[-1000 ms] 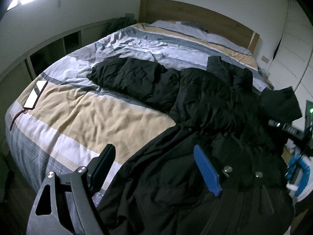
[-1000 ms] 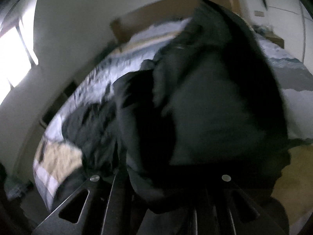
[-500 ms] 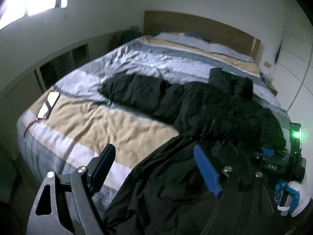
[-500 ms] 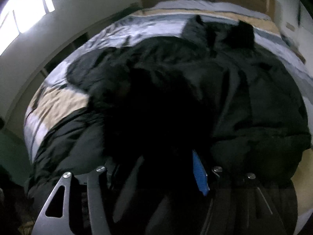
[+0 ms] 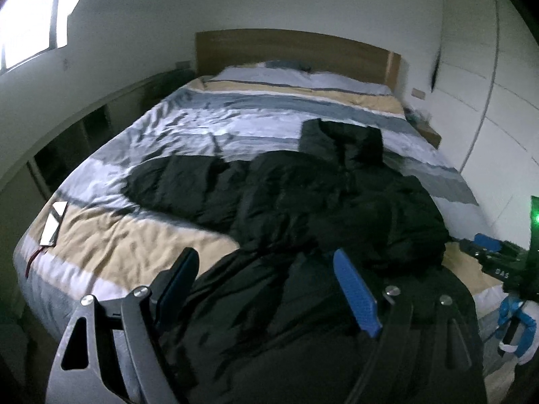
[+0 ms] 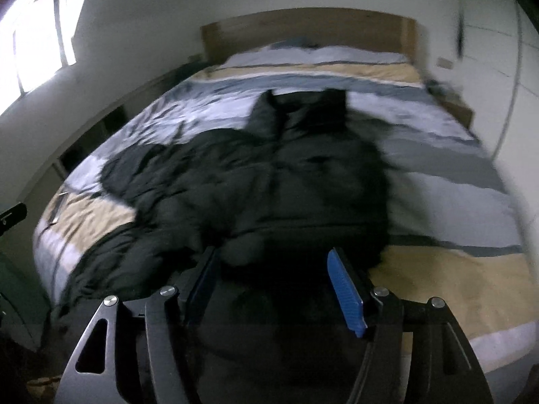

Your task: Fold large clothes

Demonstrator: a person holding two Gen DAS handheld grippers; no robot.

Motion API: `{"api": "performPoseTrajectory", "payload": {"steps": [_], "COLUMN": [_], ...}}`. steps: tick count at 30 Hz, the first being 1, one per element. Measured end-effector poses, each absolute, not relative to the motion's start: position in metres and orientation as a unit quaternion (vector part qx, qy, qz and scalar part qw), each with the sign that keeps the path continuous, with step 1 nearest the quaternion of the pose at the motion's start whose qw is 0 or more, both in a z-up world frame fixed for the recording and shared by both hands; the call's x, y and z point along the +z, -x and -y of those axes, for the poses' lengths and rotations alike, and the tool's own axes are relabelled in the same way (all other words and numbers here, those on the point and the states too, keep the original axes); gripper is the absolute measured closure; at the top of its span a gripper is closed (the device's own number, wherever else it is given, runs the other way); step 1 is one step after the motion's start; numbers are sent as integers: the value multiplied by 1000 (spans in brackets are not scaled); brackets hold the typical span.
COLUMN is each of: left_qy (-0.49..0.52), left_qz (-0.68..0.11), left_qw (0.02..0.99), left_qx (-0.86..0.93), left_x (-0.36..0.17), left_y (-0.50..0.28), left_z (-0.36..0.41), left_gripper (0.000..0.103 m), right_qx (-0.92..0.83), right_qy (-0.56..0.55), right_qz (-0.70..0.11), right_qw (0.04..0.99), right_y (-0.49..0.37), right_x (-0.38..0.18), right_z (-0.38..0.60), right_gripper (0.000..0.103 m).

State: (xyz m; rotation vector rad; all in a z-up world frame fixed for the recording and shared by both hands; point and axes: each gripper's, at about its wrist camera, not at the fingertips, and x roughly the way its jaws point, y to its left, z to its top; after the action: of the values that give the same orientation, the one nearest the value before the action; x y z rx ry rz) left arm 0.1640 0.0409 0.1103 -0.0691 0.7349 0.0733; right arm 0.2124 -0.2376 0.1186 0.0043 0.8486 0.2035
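A large black padded coat (image 5: 303, 208) lies spread across the striped bed (image 5: 111, 245), one sleeve stretched out toward the window side, the collar end pointing at the headboard (image 5: 286, 50), the hem near the foot of the bed. The other side looks already laid over the body, so the step in hand is likely the sleeve fold, half done.

The left tongs (image 5: 266, 289) stand spread wide above the hem with nothing between them. The right tongs (image 6: 273, 286) have just been opening; they too are apart, and the dark cloth below does not appear pinched by either pad, though that view is blurred.

The next move probably calls for the left tongs to reach out to the stretched sleeve, pinch it near the cuff and carry it across the body. A phone (image 5: 54, 224) lies by the bed's edge, well apart from the coat.
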Motion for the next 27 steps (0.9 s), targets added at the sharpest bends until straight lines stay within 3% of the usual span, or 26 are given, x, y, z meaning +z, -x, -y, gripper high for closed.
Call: {"api": "performPoseTrajectory", "payload": {"steps": [9,16,21,27], "left_qy": [9,9,25,20], "left_qz": [-392,-393,-438,-486], "left_qw": [919,915,892,866], "left_qx": [-33,-86,-112,-117], "left_x": [59,-9,-65,-69], "left_y": [-285,-375,-404,-398], "left_z": [73,128,122,95], "left_gripper": [21,21,21,21], "right_qx": [68,91,110,97], "right_qy": [-27,-17,5,-18], "right_qz": [-400,-393,-418,-463], "right_qw": [914,915,902,881], "right_y": [-264,-330,-370,-384], "right_x": [98,60,15,-4], "right_z": [292,284,273,287], "right_gripper": [38,38,38,37]}}
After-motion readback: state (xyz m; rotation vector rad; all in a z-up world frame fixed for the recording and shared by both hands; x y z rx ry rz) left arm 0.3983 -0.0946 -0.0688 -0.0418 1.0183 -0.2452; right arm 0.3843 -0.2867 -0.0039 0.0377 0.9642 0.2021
